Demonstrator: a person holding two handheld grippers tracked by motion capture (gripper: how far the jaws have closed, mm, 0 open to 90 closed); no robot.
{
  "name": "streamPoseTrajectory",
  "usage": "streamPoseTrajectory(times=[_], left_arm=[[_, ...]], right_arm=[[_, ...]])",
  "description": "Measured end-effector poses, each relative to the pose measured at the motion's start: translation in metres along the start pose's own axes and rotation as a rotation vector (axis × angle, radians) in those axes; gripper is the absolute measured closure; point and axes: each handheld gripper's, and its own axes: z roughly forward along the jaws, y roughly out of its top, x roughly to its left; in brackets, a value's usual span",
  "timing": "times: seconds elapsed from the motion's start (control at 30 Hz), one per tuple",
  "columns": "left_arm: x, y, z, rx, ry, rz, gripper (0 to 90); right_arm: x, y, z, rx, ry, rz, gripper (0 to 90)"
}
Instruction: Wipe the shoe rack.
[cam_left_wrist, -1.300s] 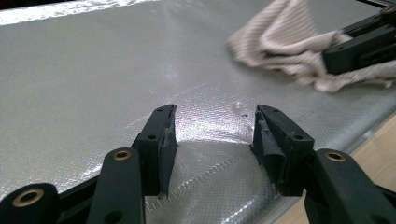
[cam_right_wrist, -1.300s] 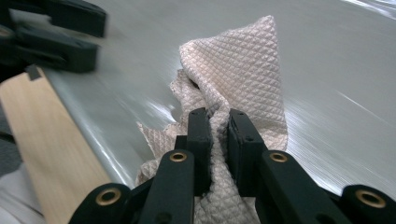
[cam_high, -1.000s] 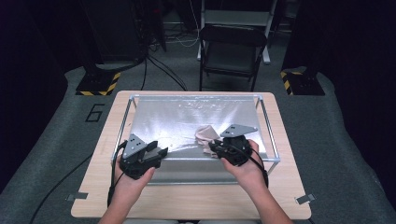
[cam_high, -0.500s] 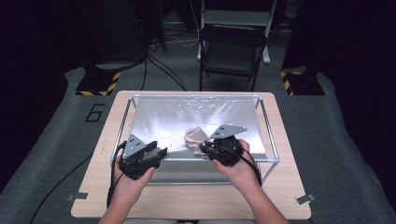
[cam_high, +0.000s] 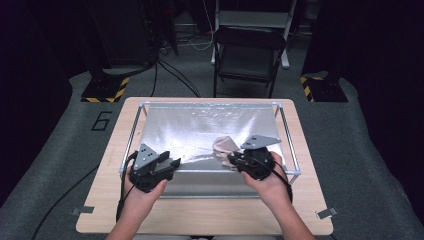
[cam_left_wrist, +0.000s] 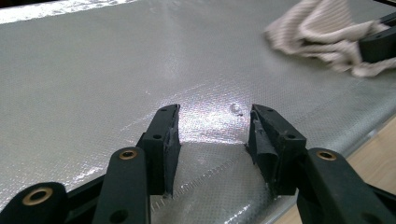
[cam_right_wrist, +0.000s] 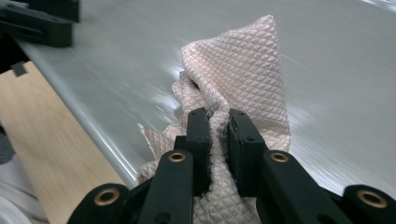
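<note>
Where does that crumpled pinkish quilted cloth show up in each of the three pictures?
High view: the crumpled pinkish quilted cloth lies right of centre on the silver sheet, by the right gripper.
Left gripper view: top right corner.
Right gripper view: centre, pinched between the black fingers.
Shared landmark: the silver sheet's near edge beside the wooden table.

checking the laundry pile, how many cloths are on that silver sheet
1: a crumpled beige quilted cloth lies at the silver sheet's near right, clamped in the right tool. None seems hidden.
</note>
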Motion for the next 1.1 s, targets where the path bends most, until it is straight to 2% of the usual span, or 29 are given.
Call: streamPoseTrajectory(times=[0.07, 0.13, 0.23, 0.27, 0.3, 0.33, 0.37, 0.4, 0.43, 0.47, 0.5, 0.53, 0.67, 0.73, 0.83, 0.97, 1.0, 1.03, 1.1], left_arm=[[0.000, 0.000, 0.000, -0.001, 0.000, 0.000, 52.6], [0.002, -0.001, -0.001, -0.003, -0.001, -0.003, 52.6], [0.003, -0.001, -0.002, -0.002, -0.004, -0.003, 52.7], [0.002, -0.002, -0.002, -0.007, -0.005, -0.001, 52.7], [0.002, -0.002, -0.002, -0.007, -0.005, -0.001, 52.7], [0.003, -0.002, -0.002, -0.003, -0.010, -0.003, 52.7], [0.003, -0.002, -0.002, -0.003, -0.010, -0.003, 52.7], [0.003, -0.002, -0.002, -0.003, -0.010, -0.004, 52.7], [0.003, -0.002, -0.002, -0.003, -0.010, -0.004, 52.8], [0.003, -0.001, -0.002, -0.002, -0.011, -0.005, 52.7], [0.003, -0.001, -0.002, -0.002, -0.012, -0.006, 52.7], [0.003, -0.001, -0.002, -0.002, -0.012, -0.006, 52.7], [0.002, -0.001, -0.002, -0.006, -0.008, -0.006, 52.7], [0.002, -0.001, -0.002, -0.004, -0.008, -0.007, 52.7], [0.002, -0.002, -0.002, -0.006, -0.006, -0.003, 52.7], [0.002, -0.002, -0.003, -0.003, -0.011, -0.003, 52.8], [0.003, -0.002, -0.003, -0.002, -0.013, -0.002, 52.8], [0.004, -0.003, -0.003, -0.010, -0.010, -0.002, 52.8], [0.004, -0.003, -0.004, -0.007, -0.013, -0.001, 52.8]], right_arm=[[0.005, 0.003, 0.005, 0.001, 0.010, -0.013, 79.7], [0.016, 0.011, 0.016, 0.009, 0.006, -0.039, 79.6], [0.015, 0.012, 0.016, 0.015, 0.022, -0.063, 79.5], [0.010, 0.009, 0.014, 0.006, 0.055, -0.046, 79.6], [0.010, 0.009, 0.014, 0.006, 0.055, -0.046, 79.6], [0.002, 0.005, 0.008, -0.001, 0.077, -0.037, 79.5], [0.002, 0.005, 0.008, -0.001, 0.077, -0.037, 79.5], [-0.008, -0.001, -0.002, 0.007, 0.068, -0.025, 79.5], [-0.008, -0.001, -0.002, 0.007, 0.068, -0.025, 79.5], [-0.020, -0.008, -0.013, -0.001, 0.075, -0.040, 79.3], [-0.026, -0.012, -0.018, -0.002, 0.086, -0.043, 79.3], [-0.026, -0.012, -0.018, -0.002, 0.086, -0.043, 79.3], [-0.042, -0.019, -0.033, 0.000, 0.113, -0.059, 79.3], [-0.041, -0.018, -0.031, 0.005, 0.109, -0.067, 79.2], [-0.031, -0.011, -0.023, 0.014, 0.097, -0.125, 79.2], [-0.014, 0.004, -0.003, 0.027, 0.136, -0.175, 79.1], [-0.008, 0.011, 0.003, 0.056, 0.146, -0.193, 79.0], [-0.007, 0.014, 0.004, 0.072, 0.152, -0.219, 79.0], [-0.008, 0.016, 0.005, 0.086, 0.159, -0.223, 78.9]])
